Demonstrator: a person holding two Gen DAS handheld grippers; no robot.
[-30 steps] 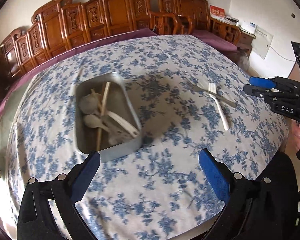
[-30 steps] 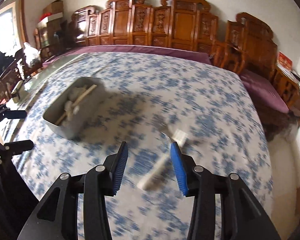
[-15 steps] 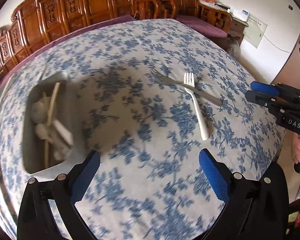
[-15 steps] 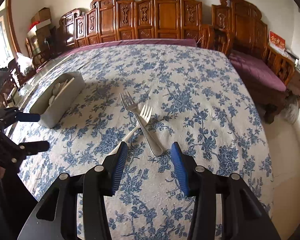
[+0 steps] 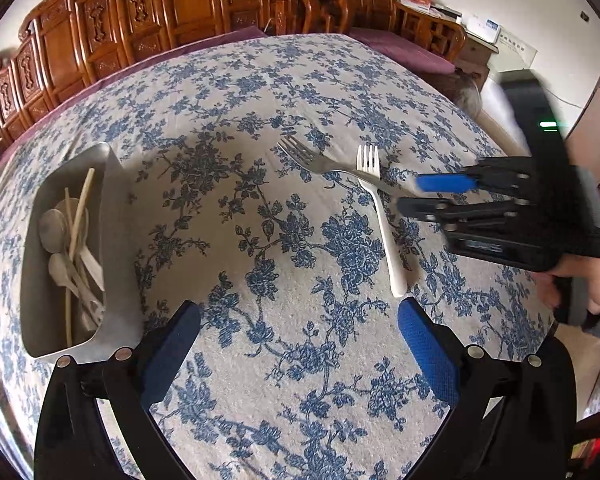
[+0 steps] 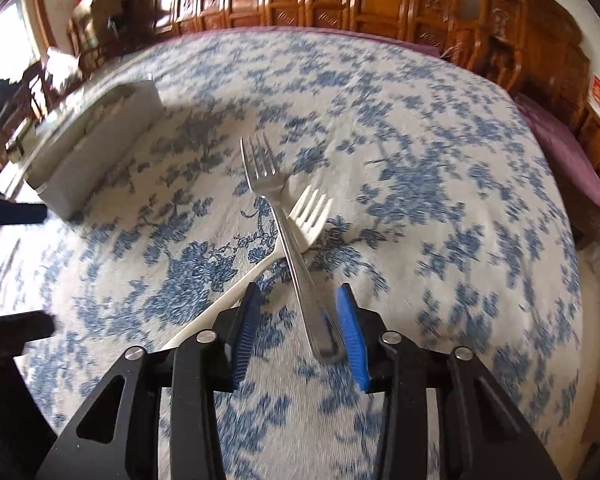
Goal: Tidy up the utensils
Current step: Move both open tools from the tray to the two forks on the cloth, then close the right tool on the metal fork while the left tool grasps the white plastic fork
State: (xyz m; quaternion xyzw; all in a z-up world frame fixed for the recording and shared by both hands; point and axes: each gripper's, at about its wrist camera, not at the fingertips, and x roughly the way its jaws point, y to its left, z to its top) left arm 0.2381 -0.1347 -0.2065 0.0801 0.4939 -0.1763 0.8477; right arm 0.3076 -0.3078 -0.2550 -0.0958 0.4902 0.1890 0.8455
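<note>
Now the right gripper (image 6: 298, 318) is down over the metal fork (image 6: 286, 236), jaws just narrowing, the handle end between the pads and close to the right one, not yet pinched. That fork lies across the white fork (image 6: 296, 236). The left gripper (image 5: 298, 314) hangs wide open and empty, the white fork's handle tip just ahead of its right pad, the tray (image 5: 112, 216) beyond its left finger.

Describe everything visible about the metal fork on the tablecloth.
The metal fork is shiny, silvery and four-tined. It lies flat on the blue-flowered tablecloth, crossing over the white plastic fork near that fork's neck. Its handle end sits between the blue pads of the right hand-held gripper, whose jaws have just been closing but do not yet clamp it.
</note>
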